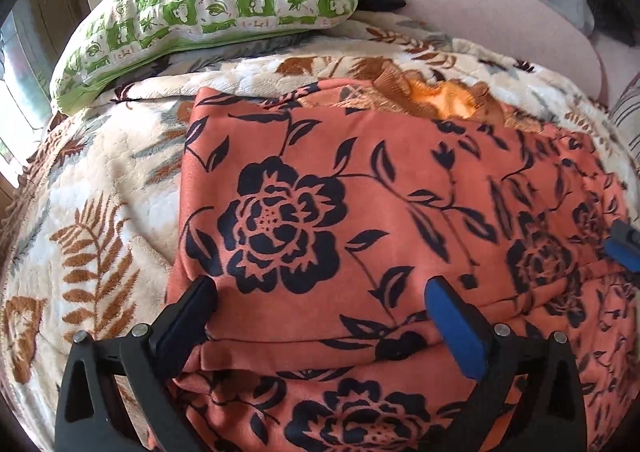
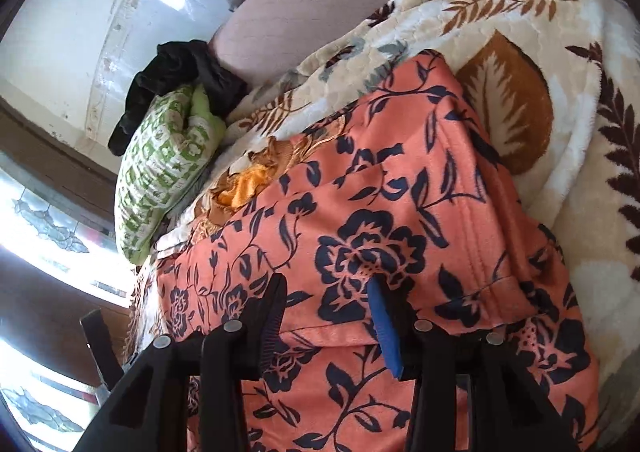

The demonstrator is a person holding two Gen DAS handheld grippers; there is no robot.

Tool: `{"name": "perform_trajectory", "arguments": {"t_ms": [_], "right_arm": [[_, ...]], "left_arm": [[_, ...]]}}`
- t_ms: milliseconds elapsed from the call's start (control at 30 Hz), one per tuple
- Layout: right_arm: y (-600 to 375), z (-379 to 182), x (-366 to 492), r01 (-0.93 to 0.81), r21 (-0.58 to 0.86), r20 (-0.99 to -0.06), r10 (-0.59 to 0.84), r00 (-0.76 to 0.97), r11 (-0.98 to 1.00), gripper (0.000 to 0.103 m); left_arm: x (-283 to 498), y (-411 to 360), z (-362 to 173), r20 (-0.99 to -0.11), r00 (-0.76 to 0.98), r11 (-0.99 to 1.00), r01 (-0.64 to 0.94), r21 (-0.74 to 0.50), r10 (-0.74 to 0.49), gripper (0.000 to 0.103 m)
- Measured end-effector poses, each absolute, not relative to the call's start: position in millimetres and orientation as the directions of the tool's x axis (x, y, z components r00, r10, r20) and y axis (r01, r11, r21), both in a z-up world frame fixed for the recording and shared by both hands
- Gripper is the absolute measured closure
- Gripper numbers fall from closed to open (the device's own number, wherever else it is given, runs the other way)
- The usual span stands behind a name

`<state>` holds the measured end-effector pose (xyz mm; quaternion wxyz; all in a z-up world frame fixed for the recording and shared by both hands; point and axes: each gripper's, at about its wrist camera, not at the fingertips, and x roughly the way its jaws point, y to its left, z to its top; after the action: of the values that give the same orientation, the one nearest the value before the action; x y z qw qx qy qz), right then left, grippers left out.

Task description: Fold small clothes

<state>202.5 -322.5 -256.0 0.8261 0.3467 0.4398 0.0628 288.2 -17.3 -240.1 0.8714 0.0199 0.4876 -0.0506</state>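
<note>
- Bedroom, daylight: I have both tools over a terracotta garment printed with navy flowers (image 1: 320, 191), spread on a fleece blanket with a brown fern pattern (image 1: 92, 244) that covers the bed.
- My left tool (image 1: 320, 300) stands with its fingers wide apart, straddling a folded-over edge near the garment's near-left side; nothing is between them.
- My right tool (image 2: 328, 292) also has its fingers apart, low over a hem fold, clamped on nothing that I can see.
- The cloth looks soft, light and limp, with a brushed, non-slippery surface; I judge it will sag and drag if lifted from one point.
- A doubled layer already lies across the top, so I read the fold as partly made.
- Best hold, in my view: the stitched hem edge or a corner, pinching both layers together.
- Beyond the far edge lie a crumpled orange cloth (image 1: 448, 99) and a green-and-white checked pillow (image 1: 208, 7), with a dark garment (image 2: 172, 79) behind it.
</note>
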Motion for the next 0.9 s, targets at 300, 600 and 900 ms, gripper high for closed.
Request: {"name": "perform_trajectory", "arguments": {"t_ms": [300, 600, 900], "right_arm": [[-297.3, -262.1, 201.3, 0.17, 0.607, -0.712, 0.435, 0.552, 0.777, 0.057], [-256.6, -277.6, 206.8, 0.08, 0.627, -0.705, 0.521, 0.481, 0.775, 0.058], [-264.9, -281.0, 208.2, 0.103, 0.642, -0.705, 0.533, 0.469, 0.759, 0.058]], "left_arm": [[282.3, -51.0, -250.5, -0.871, 0.487, 0.974, 0.218, 0.055, -0.06, 0.0], [284.8, -59.1, -258.9, -0.878, 0.474, 0.967, 0.248, 0.061, -0.067, 0.0], [287.4, -50.9, -259.0, -0.877, 0.477, 0.971, 0.232, 0.059, -0.061, 0.0]]}}
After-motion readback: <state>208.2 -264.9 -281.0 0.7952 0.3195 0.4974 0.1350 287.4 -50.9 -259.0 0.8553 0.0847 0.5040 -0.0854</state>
